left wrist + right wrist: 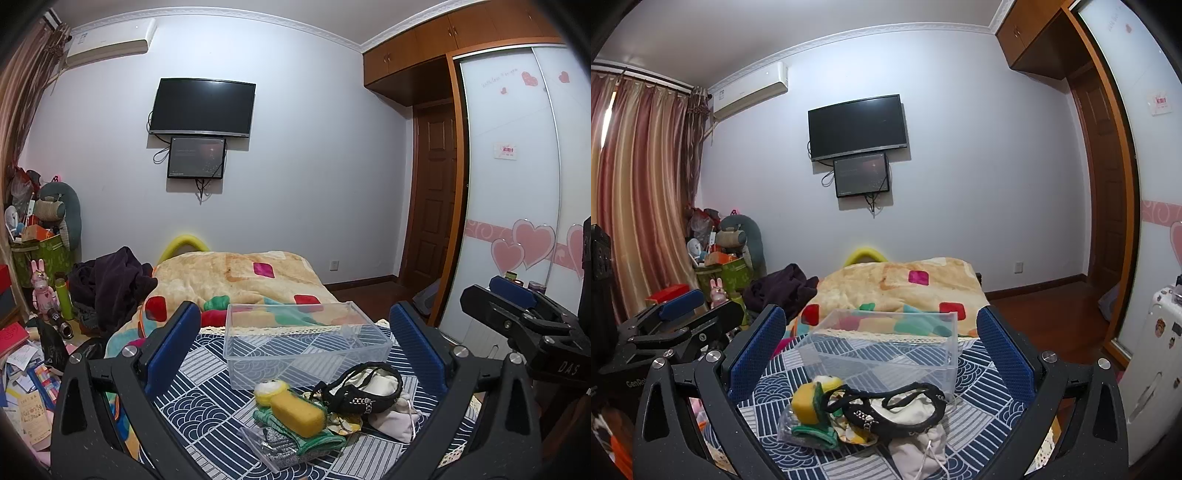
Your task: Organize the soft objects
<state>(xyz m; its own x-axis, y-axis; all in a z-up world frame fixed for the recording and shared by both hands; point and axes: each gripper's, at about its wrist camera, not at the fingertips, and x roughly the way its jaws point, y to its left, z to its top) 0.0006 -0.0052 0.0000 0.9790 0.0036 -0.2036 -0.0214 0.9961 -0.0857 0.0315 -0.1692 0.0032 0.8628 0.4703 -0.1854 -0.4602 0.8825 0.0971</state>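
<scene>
Blue-and-white patterned cloth (207, 391) covers the near end of the bed, with bare stretches left and ahead of a small heap of soft things. A lace trim (258, 329) marks its far edge against a peach blanket (236, 273). A clear plastic box (303, 343) stands open on the cloth just behind the heap. The heap holds a yellow plush toy (291, 406) lying on a green cloth (310, 435), a black beaded strap (354, 395) looped over a cream pouch (395, 421), and a clear packet (269, 446) at the front. The left hand-held gripper (295, 332) hangs above the heap, jaws spread wide, holding nothing. The right hand-held gripper (882, 339) is likewise spread and empty, the heap low between its fingers.
</scene>
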